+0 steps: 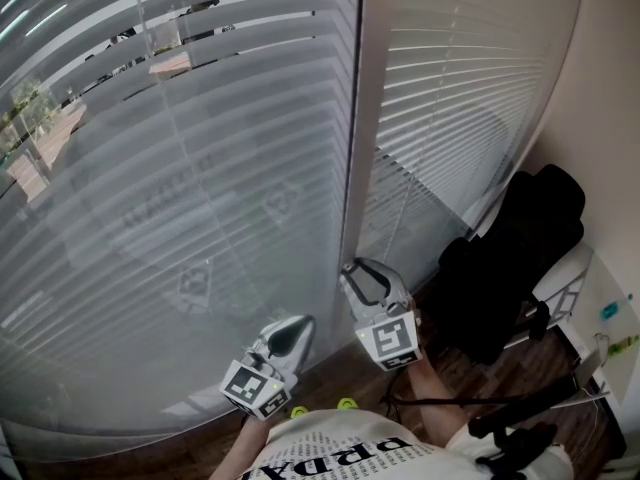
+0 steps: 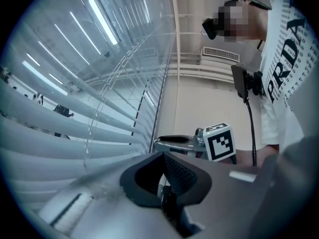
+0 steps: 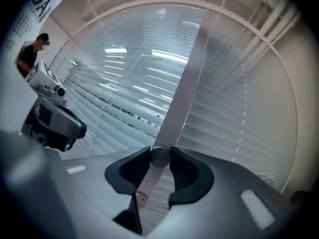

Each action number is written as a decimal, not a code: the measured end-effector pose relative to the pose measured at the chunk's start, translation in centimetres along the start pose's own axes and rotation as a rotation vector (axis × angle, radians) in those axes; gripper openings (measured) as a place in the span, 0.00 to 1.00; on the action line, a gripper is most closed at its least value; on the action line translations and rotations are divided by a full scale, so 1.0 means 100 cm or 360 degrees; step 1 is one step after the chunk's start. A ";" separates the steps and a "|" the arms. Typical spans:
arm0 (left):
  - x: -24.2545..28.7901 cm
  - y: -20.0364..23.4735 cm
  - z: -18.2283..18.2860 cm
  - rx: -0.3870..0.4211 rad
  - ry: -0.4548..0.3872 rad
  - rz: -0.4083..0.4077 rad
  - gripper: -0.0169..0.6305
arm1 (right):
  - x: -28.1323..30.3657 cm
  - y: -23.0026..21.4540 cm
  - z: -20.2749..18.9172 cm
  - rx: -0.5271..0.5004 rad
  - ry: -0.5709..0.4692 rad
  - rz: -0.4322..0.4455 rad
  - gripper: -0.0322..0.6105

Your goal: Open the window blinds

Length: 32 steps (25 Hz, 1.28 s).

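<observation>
Two slatted blinds cover the windows: the left blind [image 1: 180, 168] and the right blind [image 1: 450, 98], with a pale upright frame post [image 1: 355, 118] between them. My right gripper [image 1: 352, 268] points level at the post. In the right gripper view its jaws [image 3: 159, 152] press on the round top of a thin pale blind wand [image 3: 143, 189] that hangs in front of the post. My left gripper [image 1: 298, 325] is lower and to the left, close to the left blind. Its jaws [image 2: 162, 156] are shut with nothing in them. Each gripper shows in the other's view: right [image 2: 172, 142], left [image 3: 55, 123].
A black chair with dark cloth [image 1: 510, 268] stands at the right by the wall. A thin cord [image 1: 405, 203] hangs on the right blind. The outdoors shows between the left blind's upper slats. Dark wood floor [image 1: 330, 363] runs under the windows.
</observation>
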<state>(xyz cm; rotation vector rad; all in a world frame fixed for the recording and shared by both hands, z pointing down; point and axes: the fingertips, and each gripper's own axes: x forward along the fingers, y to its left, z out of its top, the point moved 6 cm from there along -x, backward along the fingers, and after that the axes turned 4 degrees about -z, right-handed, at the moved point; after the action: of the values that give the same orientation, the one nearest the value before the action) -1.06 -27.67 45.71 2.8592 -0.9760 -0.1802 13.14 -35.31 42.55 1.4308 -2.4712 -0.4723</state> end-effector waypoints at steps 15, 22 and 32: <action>0.001 -0.001 -0.001 -0.0003 0.0002 -0.0006 0.01 | 0.000 -0.007 -0.008 0.0519 -0.0047 0.0038 0.26; 0.001 0.000 -0.001 -0.0003 0.0005 -0.0014 0.01 | 0.000 -0.009 -0.010 0.0799 -0.0059 0.0068 0.26; 0.003 -0.001 -0.002 -0.0012 0.0006 -0.0020 0.01 | 0.000 -0.011 -0.013 0.1123 -0.0088 0.0109 0.26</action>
<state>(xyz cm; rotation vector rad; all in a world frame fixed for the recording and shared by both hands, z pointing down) -0.72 -27.76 45.87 2.8582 -0.9547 -0.1794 14.55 -36.04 43.33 1.5464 -2.8647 0.4336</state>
